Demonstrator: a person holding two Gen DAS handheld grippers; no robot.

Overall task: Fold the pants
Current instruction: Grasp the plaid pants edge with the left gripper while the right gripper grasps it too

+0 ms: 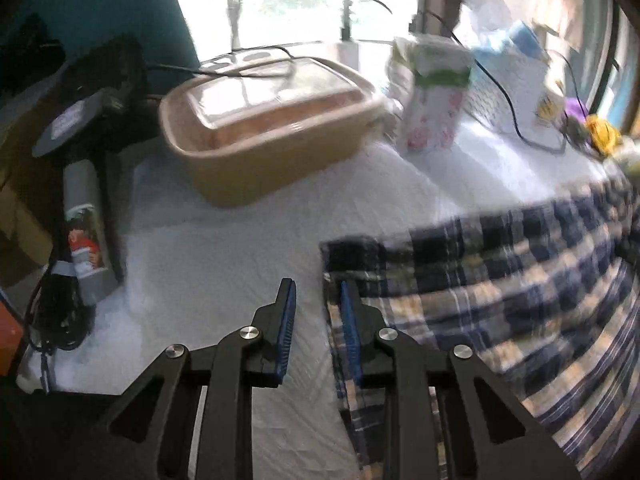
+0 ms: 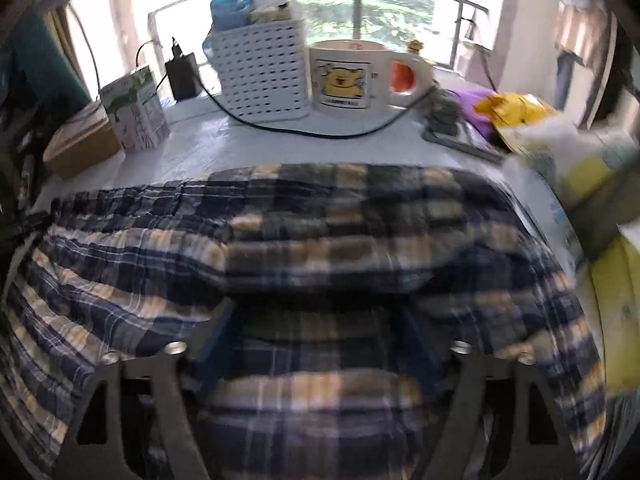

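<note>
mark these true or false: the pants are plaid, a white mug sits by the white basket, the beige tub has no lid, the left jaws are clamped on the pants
1. The pants are plaid. True.
2. A white mug sits beside the white basket. True.
3. The beige tub has no lid. False: a clear lid covers it.
4. The left gripper jaws are clamped on the pants. False: a gap shows between them, at the cloth's edge.

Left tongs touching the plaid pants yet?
Touching. In the left wrist view the left tongs stand slightly apart, and the right-hand finger lies against the edge of the plaid pants.
</note>
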